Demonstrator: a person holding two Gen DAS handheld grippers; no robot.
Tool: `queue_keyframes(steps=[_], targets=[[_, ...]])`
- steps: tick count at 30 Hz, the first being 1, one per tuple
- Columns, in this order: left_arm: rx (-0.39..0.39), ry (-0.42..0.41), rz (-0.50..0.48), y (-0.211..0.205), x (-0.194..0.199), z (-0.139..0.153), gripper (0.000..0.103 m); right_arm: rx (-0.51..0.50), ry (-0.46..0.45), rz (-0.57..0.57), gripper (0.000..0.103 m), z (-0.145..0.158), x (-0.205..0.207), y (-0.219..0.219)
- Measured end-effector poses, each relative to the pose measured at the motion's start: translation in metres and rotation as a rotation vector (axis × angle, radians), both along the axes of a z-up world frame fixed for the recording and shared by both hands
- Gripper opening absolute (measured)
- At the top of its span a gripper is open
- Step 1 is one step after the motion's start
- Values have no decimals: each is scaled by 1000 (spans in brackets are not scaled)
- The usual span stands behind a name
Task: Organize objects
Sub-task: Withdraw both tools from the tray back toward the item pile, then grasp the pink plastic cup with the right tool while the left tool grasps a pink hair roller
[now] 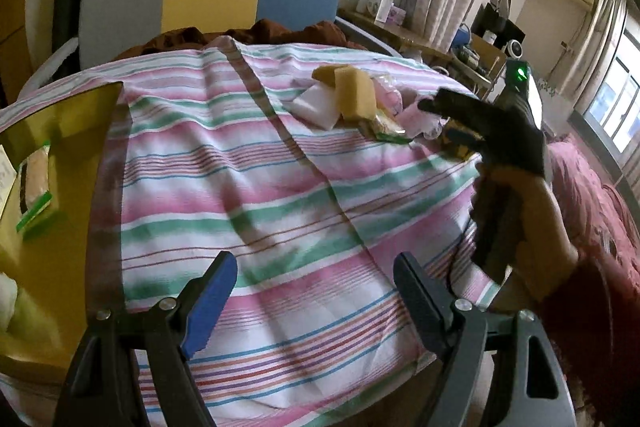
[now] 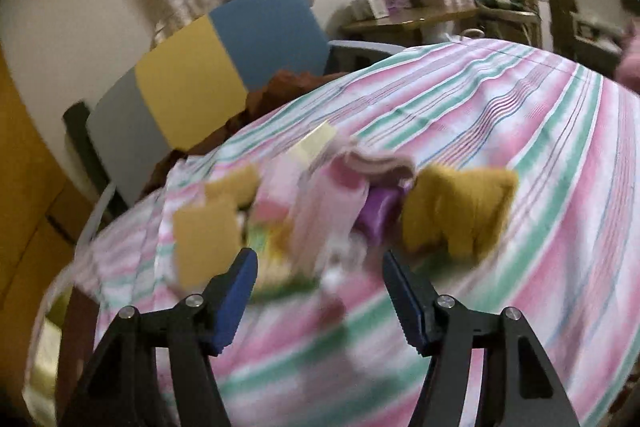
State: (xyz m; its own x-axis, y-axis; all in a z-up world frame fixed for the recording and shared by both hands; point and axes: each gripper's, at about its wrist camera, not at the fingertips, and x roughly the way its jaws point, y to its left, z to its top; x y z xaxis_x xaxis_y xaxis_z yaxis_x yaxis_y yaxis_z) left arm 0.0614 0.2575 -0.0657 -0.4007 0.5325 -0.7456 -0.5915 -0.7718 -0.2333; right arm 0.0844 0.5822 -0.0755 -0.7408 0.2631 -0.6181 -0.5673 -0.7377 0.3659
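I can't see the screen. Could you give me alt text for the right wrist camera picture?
The open right gripper, holding nothing, points at a blurred pile of small things on a striped bedsheet: yellow sponges, a pink cloth and a mustard cloth. Behind stands a grey, yellow and blue headboard.

Striped bed sheet (image 1: 248,163), sponges (image 1: 354,91) and cloths (image 2: 460,211) heaped

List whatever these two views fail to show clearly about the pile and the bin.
- Pile items, right wrist view: motion blur smears them; only the mustard cloth and a purple thing read by colour.
- Pile's right part, left wrist view: the right gripper and gloved hand cover it.
- Yellow bin, left wrist view: cut off by the left edge; contents seen only through its tinted wall.
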Motion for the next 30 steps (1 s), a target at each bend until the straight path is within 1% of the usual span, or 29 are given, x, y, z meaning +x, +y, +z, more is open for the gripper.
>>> queue_keyframes(steps=[2, 4, 6, 10, 16, 19, 22, 25, 27, 30], targets=[[-8, -6, -2, 2, -1, -2, 82, -13, 0, -5, 60, -4, -11, 8], [-14, -7, -5, 4, -1, -3, 82, -6, -18, 20, 45, -9, -20, 11], [-18, -7, -8, 7, -3, -3, 82, 20, -23, 53, 37, -11, -26, 9], [-16, -11, -23, 19, -9, -1, 82, 27, 17, 81, 30, -10, -19, 8], [6, 6, -64, 54, -20, 9, 82, 25, 35, 112, 29, -18, 14, 1], [23, 15, -83, 79, -31, 16, 82, 49, 49, 120, 29, -24, 33, -7], [47, 6, -103, 106, -44, 22, 82, 79, 63, 139, 29, -31, 45, -17], [58, -1, -122, 134, -56, 27, 82, 65, 97, 149, 29, -36, 54, -20], [65, -22, -138, 151, -67, 27, 82, 41, 118, 151, 29, -39, 58, -18], [55, -84, -124, 175, -85, 18, 82, 13, 150, 154, 29, -43, 62, -13]])
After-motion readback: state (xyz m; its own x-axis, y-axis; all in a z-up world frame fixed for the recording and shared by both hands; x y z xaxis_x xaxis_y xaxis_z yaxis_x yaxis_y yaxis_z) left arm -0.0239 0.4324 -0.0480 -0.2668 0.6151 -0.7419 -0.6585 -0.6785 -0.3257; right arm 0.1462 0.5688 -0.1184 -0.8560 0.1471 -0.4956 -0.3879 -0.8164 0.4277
